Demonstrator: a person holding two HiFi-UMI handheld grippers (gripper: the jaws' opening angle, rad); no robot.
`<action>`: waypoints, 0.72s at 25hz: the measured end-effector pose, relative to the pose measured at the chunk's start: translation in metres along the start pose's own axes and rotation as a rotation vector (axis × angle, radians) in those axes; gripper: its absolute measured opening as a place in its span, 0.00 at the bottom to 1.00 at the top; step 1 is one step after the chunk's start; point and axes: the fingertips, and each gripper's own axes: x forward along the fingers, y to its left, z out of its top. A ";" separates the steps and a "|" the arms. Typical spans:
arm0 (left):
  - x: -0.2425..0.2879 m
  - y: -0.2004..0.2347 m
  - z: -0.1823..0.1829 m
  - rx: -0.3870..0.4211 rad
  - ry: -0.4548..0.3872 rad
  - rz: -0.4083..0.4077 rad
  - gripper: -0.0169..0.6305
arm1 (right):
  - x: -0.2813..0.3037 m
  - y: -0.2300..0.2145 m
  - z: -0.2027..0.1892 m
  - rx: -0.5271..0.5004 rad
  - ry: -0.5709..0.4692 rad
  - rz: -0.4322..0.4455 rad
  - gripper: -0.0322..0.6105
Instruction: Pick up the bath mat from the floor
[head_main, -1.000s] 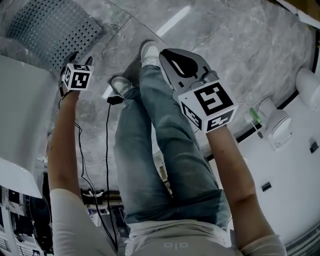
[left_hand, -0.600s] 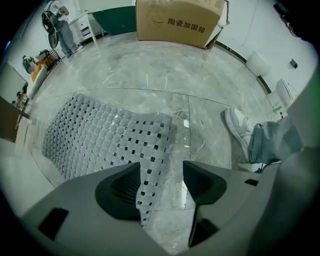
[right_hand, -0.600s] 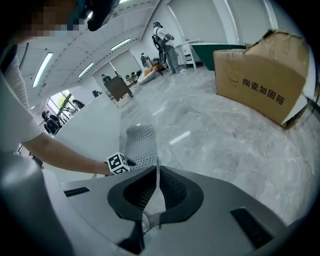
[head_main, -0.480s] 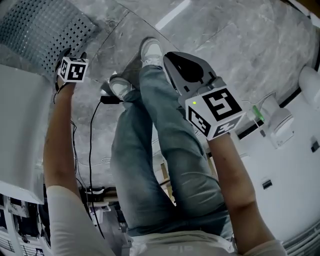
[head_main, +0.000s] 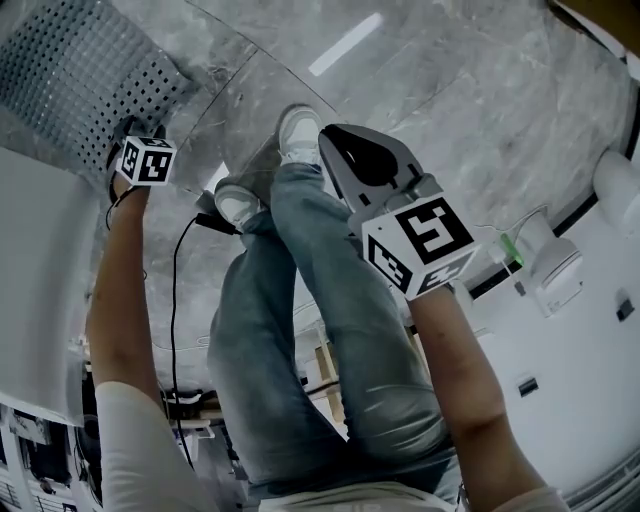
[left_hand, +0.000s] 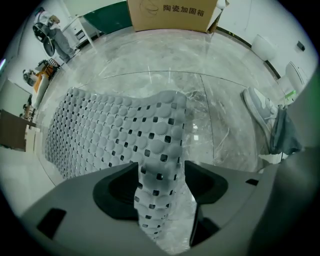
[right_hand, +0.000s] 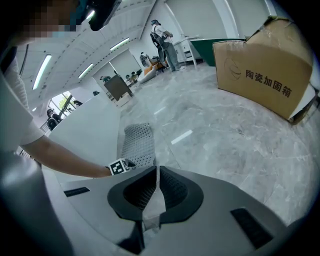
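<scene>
Left gripper (left_hand: 162, 186) spread wide around a raised fold of the bath mat (left_hand: 95, 135)
The mat lies on the marble floor (head_main: 480, 90) at the head view's upper left (corner cut off there). Its long axis runs leftward from the fold standing between the left jaws, which have just been opening. Right gripper (right_hand: 156, 192) jaws are together.

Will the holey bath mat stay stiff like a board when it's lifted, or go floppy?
Probably floppy: the bath mat bends into a soft ridge where one part is raised. Likely light for its size, being thin and full of holes. It may slide easily on the glossy floor.
</scene>
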 end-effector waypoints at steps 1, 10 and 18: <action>0.004 0.001 -0.001 0.006 0.012 0.006 0.47 | 0.001 -0.005 0.000 0.003 0.002 -0.004 0.10; 0.015 0.003 0.000 0.008 0.065 0.024 0.40 | 0.001 -0.020 -0.001 0.008 0.010 -0.016 0.10; -0.005 0.008 0.000 -0.073 0.056 0.018 0.27 | -0.005 -0.016 0.007 0.007 0.001 -0.010 0.09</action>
